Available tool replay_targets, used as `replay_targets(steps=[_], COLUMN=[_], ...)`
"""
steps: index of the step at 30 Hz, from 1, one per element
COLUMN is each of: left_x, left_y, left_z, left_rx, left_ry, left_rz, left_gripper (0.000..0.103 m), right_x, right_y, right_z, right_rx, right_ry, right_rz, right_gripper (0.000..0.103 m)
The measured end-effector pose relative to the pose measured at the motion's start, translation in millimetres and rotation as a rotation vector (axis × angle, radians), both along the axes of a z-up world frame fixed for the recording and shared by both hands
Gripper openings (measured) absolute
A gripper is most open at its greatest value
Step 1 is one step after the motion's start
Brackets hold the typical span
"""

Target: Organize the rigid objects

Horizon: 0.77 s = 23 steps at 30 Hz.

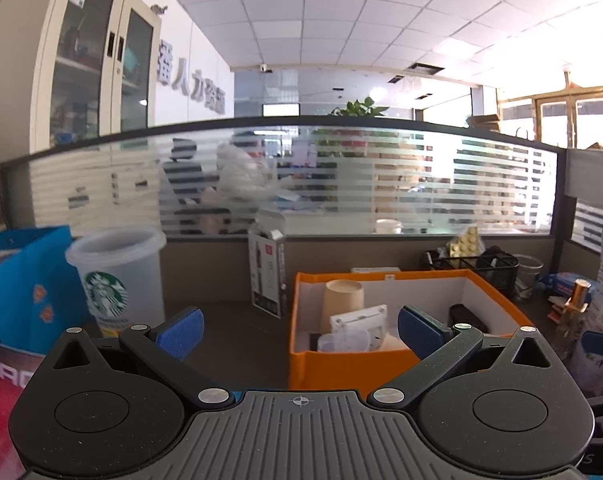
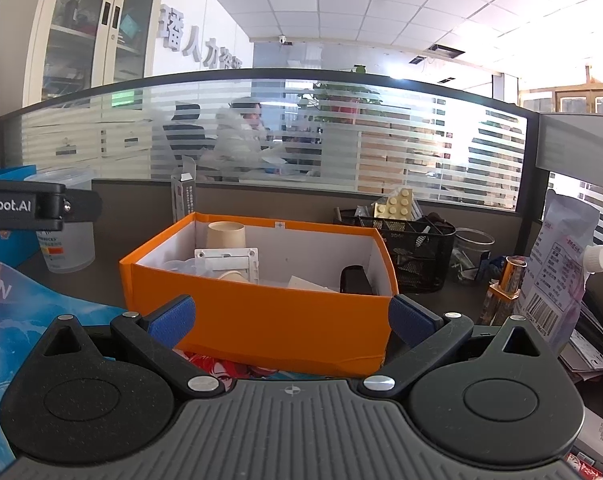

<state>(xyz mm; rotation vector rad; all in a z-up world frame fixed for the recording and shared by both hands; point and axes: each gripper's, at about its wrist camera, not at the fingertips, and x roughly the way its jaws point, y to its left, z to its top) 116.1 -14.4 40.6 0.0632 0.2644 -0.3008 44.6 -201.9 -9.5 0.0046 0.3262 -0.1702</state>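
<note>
Both hand-held grippers, left (image 1: 299, 330) and right (image 2: 291, 318), are held spread and empty before the orange box (image 2: 277, 320); cup (image 2: 226, 234) and switch plate (image 2: 227, 262) are already gathered inside, presumably as sorted.

An open orange box (image 2: 261, 316) with white inner walls sits on the desk. Inside lie an upside-down tan paper cup (image 2: 226, 234), a white switch plate (image 2: 227, 262) and a small black object (image 2: 355, 280).
</note>
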Motion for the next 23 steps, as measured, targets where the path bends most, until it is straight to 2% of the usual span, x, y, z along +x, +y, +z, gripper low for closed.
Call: replay_targets(steps=[9,14,19,23], left_x=[-3.6,-10.4,-10.1,-6.7], left_y=[2.5,5.0,10.6,12.0], left_z=[0.4,-1.9,-2.9,-4.8], left_rx=[0.045,0.017,-0.054,-0.042], left_ry=[-0.037,-0.07,-0.064,-0.048], left_rz=[0.016,-0.011,-0.057,-0.056], left_gripper=[0.103,0.103,0.103,0.103], right_x=[-3.3,-4.0,-5.8,-7.5], right_y=[7.6,8.9,8.7,10.6], right_z=[0.4,0.2,-1.2,-2.8], right_rx=[-0.006,-0.005,0.001,-0.001], right_ry=[-0.003,-0.003,-0.001,0.002], right_rz=[0.004,0.004,0.001,0.002], right_gripper=[0.103,0.103,0.103,0.103])
